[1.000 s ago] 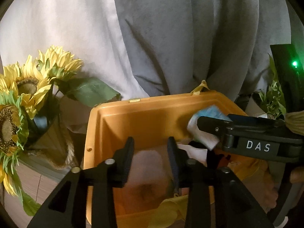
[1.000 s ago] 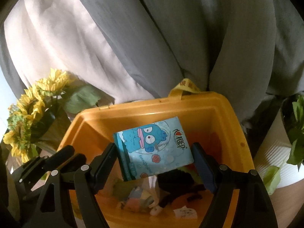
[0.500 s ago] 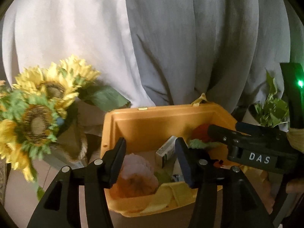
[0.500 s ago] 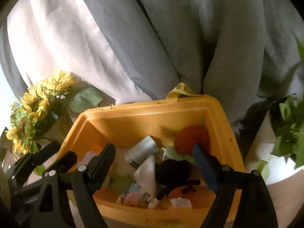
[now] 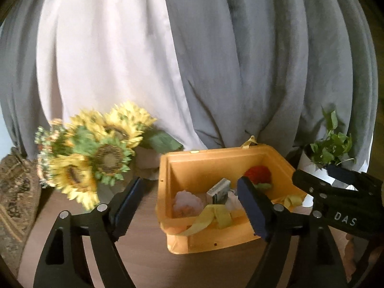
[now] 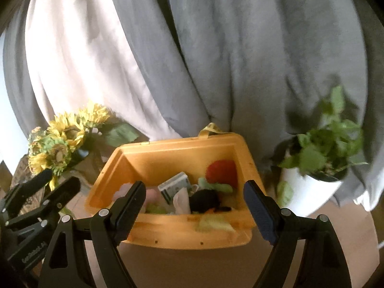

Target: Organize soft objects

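An orange bin (image 5: 208, 154) stands on the wooden table, also in the right wrist view (image 6: 182, 141). Inside lie a red plush (image 5: 258, 174), a tissue pack (image 5: 219, 189), a pink soft thing (image 5: 186, 202) and a black plush (image 6: 205, 199). A yellow strap (image 5: 211, 216) hangs over the near rim. My left gripper (image 5: 192, 204) hovers in front of the bin, its jaws opening with nothing between them. My right gripper (image 6: 194, 206) hovers beside it, jaws wide and still opening, also holding nothing.
Artificial sunflowers (image 5: 96, 158) stand left of the bin. A potted plant in a white pot (image 6: 312, 187) stands to its right. Grey and white curtains (image 5: 216, 60) hang close behind. A woven brown object (image 5: 14, 192) sits at the far left.
Both grippers have drawn back and risen away from the bin. The right one let go of the blue tissue pack, which now lies inside. The left jaws spread much wider.
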### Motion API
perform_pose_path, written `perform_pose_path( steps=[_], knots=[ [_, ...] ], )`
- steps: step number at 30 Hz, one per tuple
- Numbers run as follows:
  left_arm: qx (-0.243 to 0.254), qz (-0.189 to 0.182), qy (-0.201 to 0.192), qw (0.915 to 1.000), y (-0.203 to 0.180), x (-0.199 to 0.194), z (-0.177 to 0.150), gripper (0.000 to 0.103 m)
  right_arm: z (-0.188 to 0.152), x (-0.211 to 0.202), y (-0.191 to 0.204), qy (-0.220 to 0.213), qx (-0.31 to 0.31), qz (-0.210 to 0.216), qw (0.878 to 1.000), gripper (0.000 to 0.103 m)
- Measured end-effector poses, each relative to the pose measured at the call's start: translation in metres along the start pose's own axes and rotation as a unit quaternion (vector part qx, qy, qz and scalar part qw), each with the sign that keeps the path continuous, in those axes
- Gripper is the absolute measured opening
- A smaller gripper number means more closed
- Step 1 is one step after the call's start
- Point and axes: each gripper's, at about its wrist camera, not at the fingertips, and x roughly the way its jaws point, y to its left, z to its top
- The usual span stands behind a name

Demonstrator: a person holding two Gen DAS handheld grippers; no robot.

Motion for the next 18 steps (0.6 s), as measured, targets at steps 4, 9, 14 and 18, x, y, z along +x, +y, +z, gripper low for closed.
perform_pose_path(
  steps=[4, 9, 14, 18],
  knots=[
    [0.007, 0.015, -0.012, 0.9998, -0.001, -0.028, -0.005, 0.090, -0.011, -0.030, -0.001, -0.015, 0.007, -0.019, 1.000, 0.091],
    [0.017, 0.026, -0.019, 0.9993, -0.007, -0.059, -0.014, 0.096, -0.029, -0.071, 0.004, -0.036, 0.007, -0.056, 0.998, 0.095],
    [0.021, 0.012, -0.022, 0.9995, -0.011, -0.085, -0.024, 0.102, -0.043, -0.103, 0.001, -0.047, 0.016, -0.076, 0.996, 0.098],
    [0.028, 0.008, -0.029, 0.9992, -0.016, -0.107, -0.030, 0.103, -0.053, -0.128, -0.002, -0.054, 0.022, -0.083, 0.995, 0.098]
  ],
)
